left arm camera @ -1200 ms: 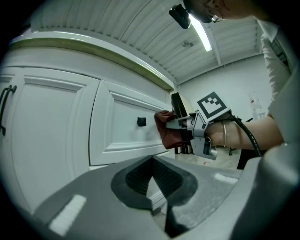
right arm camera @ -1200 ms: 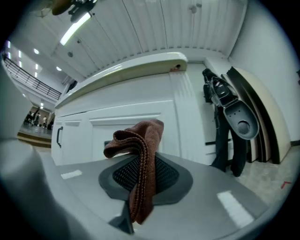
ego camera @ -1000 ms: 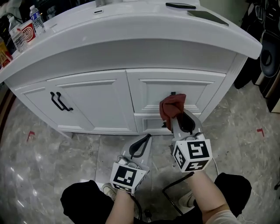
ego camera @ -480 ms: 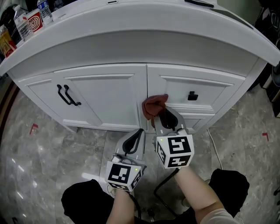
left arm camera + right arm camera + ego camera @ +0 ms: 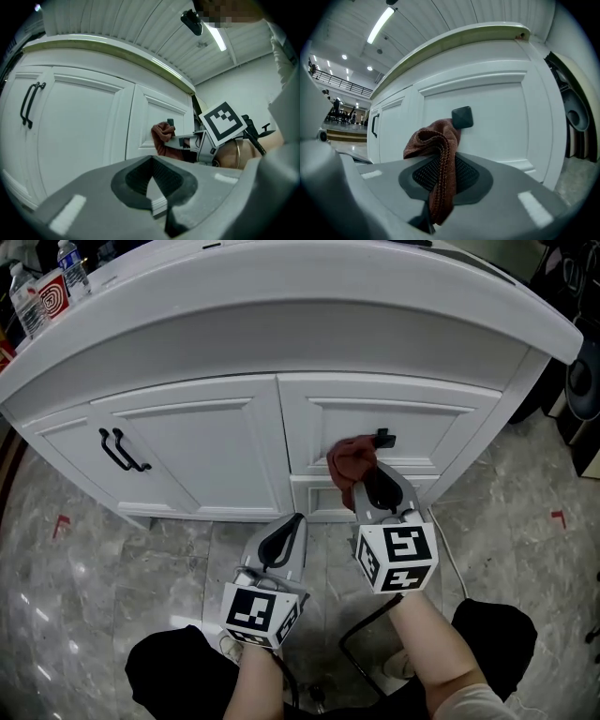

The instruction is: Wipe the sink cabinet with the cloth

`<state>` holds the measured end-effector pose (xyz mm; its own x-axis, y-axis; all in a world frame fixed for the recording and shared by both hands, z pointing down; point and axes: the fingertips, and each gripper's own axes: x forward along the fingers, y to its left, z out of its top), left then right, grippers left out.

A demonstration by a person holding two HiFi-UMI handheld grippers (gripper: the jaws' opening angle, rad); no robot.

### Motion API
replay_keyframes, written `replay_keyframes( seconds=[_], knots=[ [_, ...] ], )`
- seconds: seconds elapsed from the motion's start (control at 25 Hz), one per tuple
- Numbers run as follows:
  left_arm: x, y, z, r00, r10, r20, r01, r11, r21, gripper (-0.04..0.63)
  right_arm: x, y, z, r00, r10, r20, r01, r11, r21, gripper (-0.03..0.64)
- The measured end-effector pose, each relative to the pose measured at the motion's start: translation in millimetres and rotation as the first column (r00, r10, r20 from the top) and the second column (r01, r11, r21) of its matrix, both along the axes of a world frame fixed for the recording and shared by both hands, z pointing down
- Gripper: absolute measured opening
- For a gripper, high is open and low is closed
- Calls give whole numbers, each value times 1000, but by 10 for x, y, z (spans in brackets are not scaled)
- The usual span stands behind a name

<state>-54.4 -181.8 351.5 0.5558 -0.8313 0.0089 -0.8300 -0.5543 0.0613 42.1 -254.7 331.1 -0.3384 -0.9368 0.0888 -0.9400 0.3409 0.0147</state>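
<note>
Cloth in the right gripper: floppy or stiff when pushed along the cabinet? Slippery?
Probably floppy: the cloth bunches in folds above the right gripper that pinches it. Likely light; the folds stand without sagging. Its looped weave should drag, not slide, and could snag the knob.

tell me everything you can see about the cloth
The cloth is a reddish-brown rag with a knit-like texture and a stitched edge, crumpled into a bunch. The right hand-held gripper is shut on it, and one strip runs down between the pads. Its bunched top lies against the white drawer front, just left of and below the black knob.
</note>
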Motion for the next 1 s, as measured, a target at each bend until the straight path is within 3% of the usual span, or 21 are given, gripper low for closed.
replay_keyframes(
  seconds=[0.32,0.8,0.92,1.0],
  knots=[
    [242,-42,54,1000,29,-11,-29,999,-25,0,759,39,22,992,124,-1,-124,992,-13,89],
    [626,-24,77,997,79,9,-79,997,-23,0,1699,173,54,951,309,4,-309,951,-14,91],
    [617,-7,96,997,80,15,-80,997,-24,0,1670,226,82,953,301,18,-301,954,-19,91],
    [573,2,124,997,72,21,-71,997,-25,0,1413,248,107,975,222,24,-222,975,-12,91]
  ],
)
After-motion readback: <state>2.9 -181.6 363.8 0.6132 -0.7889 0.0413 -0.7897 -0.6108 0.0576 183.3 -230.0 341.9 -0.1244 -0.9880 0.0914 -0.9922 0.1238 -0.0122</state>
